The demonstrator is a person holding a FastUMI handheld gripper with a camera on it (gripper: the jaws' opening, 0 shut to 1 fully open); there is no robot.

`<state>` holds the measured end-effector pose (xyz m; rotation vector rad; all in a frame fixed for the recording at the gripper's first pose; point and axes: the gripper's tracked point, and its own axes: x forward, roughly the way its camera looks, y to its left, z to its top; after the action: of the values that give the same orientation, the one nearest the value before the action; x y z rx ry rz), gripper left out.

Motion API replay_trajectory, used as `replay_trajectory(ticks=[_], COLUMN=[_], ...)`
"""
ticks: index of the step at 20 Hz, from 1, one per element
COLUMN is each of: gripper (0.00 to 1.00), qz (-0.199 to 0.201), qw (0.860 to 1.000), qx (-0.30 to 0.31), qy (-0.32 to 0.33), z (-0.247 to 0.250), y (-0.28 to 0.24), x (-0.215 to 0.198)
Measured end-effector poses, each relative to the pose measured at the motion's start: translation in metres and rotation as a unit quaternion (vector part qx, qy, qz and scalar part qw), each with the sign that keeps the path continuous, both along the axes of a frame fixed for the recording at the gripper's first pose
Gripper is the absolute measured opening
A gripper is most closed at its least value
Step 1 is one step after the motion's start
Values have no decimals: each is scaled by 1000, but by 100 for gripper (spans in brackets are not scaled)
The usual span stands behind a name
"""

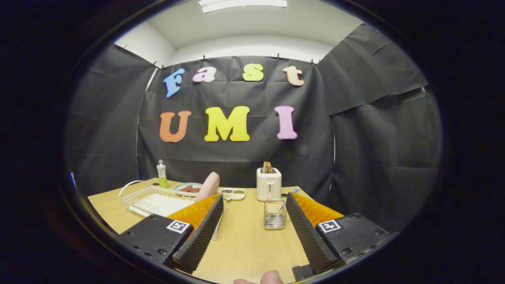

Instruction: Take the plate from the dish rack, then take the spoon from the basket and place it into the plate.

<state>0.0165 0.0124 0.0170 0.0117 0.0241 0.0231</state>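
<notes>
While the claw (252, 221) gapes empty, the plate (208, 186) stands on edge in the dish rack (158, 201), ahead-left.

My tool (252, 213), fingers spread with nothing held: basket (275, 215) between them on counter (244, 244), pink plate (208, 186) standing in dish rack (154, 199), toaster (268, 183) beyond.

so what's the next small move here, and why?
Probably swing toward the dish rack and ease forward to the pink plate. The gripper has its fingers spread open with nothing between them. The plate stands upright in the rack, just beyond one finger's tip, and it comes first. The basket holding the spoon sits ahead between the fingers and can wait.
</notes>
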Motion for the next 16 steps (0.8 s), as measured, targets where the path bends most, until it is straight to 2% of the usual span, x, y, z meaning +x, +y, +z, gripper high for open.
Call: replay_trajectory(ticks=[5,8,11,14,16], gripper=[100,100,100,100,100], qz=[31,65,79,99,104], qw=[999,996,992,985,978], qx=[-30,-30,-36,-24,-37], qy=[25,60,91,142,177], z=[28,46,68,77,77], y=[22,46,63,90,104], x=[26,50,81,116,140])
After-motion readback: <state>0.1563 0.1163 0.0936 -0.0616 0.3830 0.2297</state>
